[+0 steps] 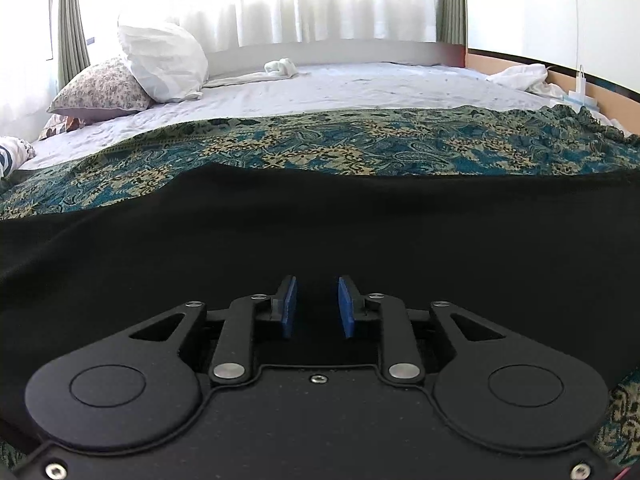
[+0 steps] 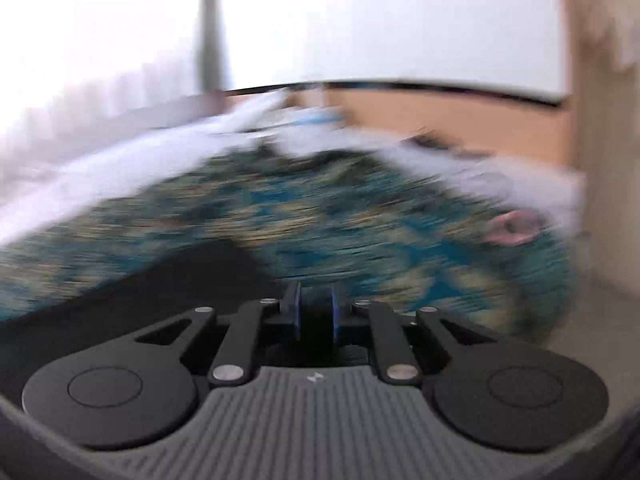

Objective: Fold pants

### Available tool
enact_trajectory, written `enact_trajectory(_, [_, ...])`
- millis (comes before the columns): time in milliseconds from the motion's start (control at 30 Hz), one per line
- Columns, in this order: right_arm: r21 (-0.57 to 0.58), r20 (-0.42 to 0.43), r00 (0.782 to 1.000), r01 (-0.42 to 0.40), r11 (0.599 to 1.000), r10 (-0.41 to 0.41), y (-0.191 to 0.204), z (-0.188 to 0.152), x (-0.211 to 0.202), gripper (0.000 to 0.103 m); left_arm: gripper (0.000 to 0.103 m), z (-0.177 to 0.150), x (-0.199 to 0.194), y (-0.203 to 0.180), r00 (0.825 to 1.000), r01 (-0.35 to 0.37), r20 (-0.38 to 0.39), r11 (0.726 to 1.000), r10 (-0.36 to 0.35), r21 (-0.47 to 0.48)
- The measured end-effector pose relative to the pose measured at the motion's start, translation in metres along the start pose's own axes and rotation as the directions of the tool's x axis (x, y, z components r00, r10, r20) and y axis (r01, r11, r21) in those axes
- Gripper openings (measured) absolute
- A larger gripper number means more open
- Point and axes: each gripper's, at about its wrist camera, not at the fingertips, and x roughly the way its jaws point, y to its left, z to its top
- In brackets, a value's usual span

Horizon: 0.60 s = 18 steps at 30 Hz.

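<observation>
The black pants [image 1: 320, 224] lie spread on a teal and beige patterned blanket [image 1: 360, 144] on the bed. My left gripper [image 1: 317, 304] hovers low over the black cloth with its blue pads apart and nothing between them. In the blurred right wrist view, the pants [image 2: 152, 292] show at lower left, on the patterned blanket [image 2: 340, 216]. My right gripper [image 2: 316, 308] has its blue pads a small gap apart, with dark cloth between them; whether the pads pinch it I cannot tell.
White and floral pillows [image 1: 160, 60] lie at the bed's far left. A rolled white cloth [image 1: 280, 67] and crumpled white bedding [image 1: 524, 76] lie on the pale sheet [image 1: 340, 88]. A wooden bed frame [image 1: 592, 84] runs along the right. A pink object [image 2: 514, 226] lies on the blanket.
</observation>
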Motion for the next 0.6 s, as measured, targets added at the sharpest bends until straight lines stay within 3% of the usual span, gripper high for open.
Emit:
enact_trajectory(33, [-0.027, 0.01, 0.997, 0.08, 0.996, -0.079, 0.001, -0.002, 0.0, 0.029, 0.023, 0.0, 0.0, 0.0, 1.0, -0.001, 0.0, 1.0, 0.001, 0.003])
enact_trajectory(67, [-0.032, 0.004, 0.994, 0.106, 0.994, -0.106, -0.003, -0.004, 0.002, 0.04, 0.024, 0.0, 0.0, -0.001, 1.0, -0.002, 0.001, 1.0, 0.002, 0.006])
enact_trajectory(133, [0.037, -0.038, 0.998, 0.048, 0.998, -0.047, -0.017, -0.009, 0.001, 0.054, 0.024, 0.0, 0.0, -0.001, 1.0, -0.002, 0.001, 1.0, 0.002, 0.005])
enact_trajectory(333, [0.188, -0.079, 0.988, -0.115, 0.975, 0.132, -0.037, -0.035, -0.028, 0.054, 0.025, 0.002, 0.0, -0.001, 1.0, -0.004, -0.006, 1.0, 0.004, 0.002])
enact_trajectory(500, [0.131, -0.083, 0.981, -0.165, 0.978, 0.177, -0.022, -0.034, -0.037, 0.055, 0.027, 0.022, -0.003, 0.01, 0.999, 0.038, -0.032, 0.997, -0.04, -0.068])
enact_trajectory(600, [0.102, -0.172, 0.949, -0.249, 0.963, 0.264, 0.0, -0.01, -0.019, 0.062, 0.023, 0.043, 0.001, 0.014, 0.998, 0.059, -0.011, 0.995, -0.06, -0.083])
